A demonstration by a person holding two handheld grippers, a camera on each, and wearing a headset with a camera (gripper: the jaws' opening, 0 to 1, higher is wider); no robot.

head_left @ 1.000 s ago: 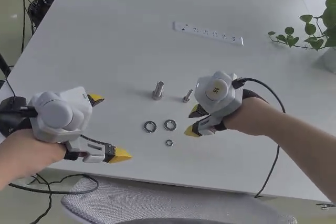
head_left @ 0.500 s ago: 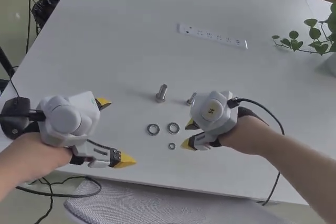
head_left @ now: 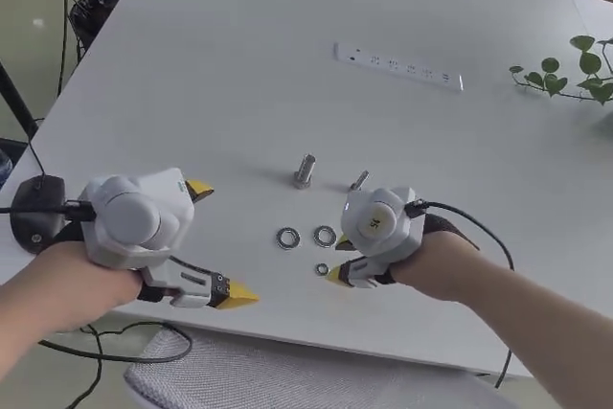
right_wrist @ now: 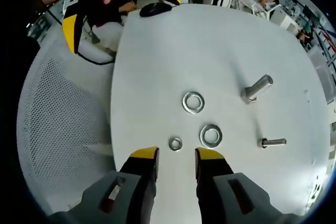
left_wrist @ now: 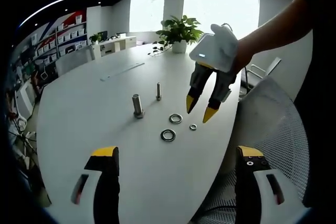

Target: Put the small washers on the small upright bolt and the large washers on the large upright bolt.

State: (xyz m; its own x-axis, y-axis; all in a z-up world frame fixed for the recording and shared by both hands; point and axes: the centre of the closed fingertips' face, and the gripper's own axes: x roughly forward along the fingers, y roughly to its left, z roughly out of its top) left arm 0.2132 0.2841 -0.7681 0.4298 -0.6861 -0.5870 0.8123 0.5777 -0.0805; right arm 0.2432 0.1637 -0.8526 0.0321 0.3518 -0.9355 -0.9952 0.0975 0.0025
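In the head view the right gripper (head_left: pixel 336 258) overlaps the foot of the small bolt (head_left: pixel 359 180), and the right edge cuts off a plant (head_left: pixel 565 79). Over the last second this gripper has drawn close to the small washer (head_left: pixel 322 269), its jaws slightly apart and empty. The left gripper (head_left: pixel 222 241) is spread wide at the near left. The left large washer (head_left: pixel 287 238) and right large washer (head_left: pixel 325 236) lie just near of the large bolt (head_left: pixel 305 170) on the white table (head_left: pixel 239 64), with a power strip (head_left: pixel 397 66) farther off.

The plant (head_left: pixel 551 65) runs off the head view's right edge. The right tongs (head_left: pixel 337 259) sit half tucked beneath their own housing there.
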